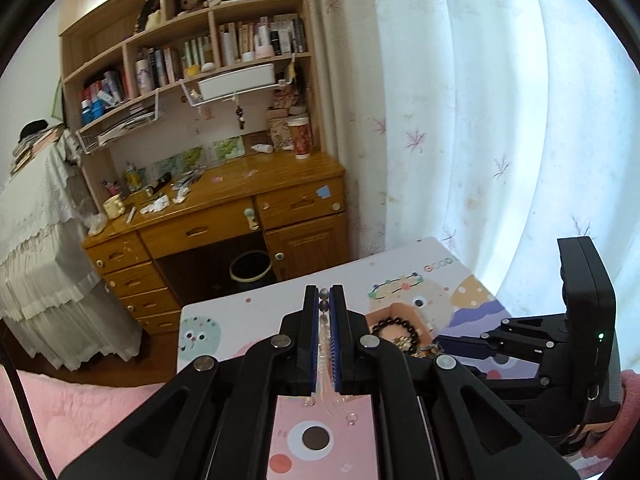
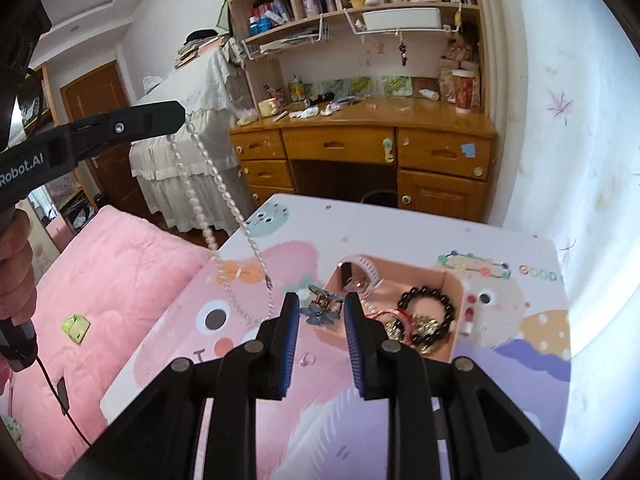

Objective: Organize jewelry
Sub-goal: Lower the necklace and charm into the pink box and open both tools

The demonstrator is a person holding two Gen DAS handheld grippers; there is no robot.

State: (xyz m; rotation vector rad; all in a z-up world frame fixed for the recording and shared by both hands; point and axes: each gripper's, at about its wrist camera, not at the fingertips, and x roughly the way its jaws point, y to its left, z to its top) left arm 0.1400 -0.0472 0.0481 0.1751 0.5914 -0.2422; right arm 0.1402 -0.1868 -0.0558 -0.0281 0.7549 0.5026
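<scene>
My left gripper (image 1: 324,294) is shut on a clear beaded necklace (image 2: 208,184) and holds it high above the small patterned table (image 2: 400,220); the strand hangs down to the tabletop, and beads show between the pads (image 1: 325,320). The left gripper also shows at the upper left of the right wrist view (image 2: 176,114). My right gripper (image 2: 318,300) is open and empty, just above a blue flower hair clip (image 2: 320,308) on the table. A pink tray (image 2: 452,280) to its right holds a black bead bracelet (image 2: 430,300), a pink-strap watch (image 2: 366,276) and gold pieces.
A small clear ring (image 2: 306,358) lies on the table near the right gripper. A beaded bracelet (image 2: 476,266) lies behind the tray. A pink bed (image 2: 100,280) lies to the left, a wooden desk (image 2: 360,120) with shelves behind, and a curtain (image 2: 580,160) to the right.
</scene>
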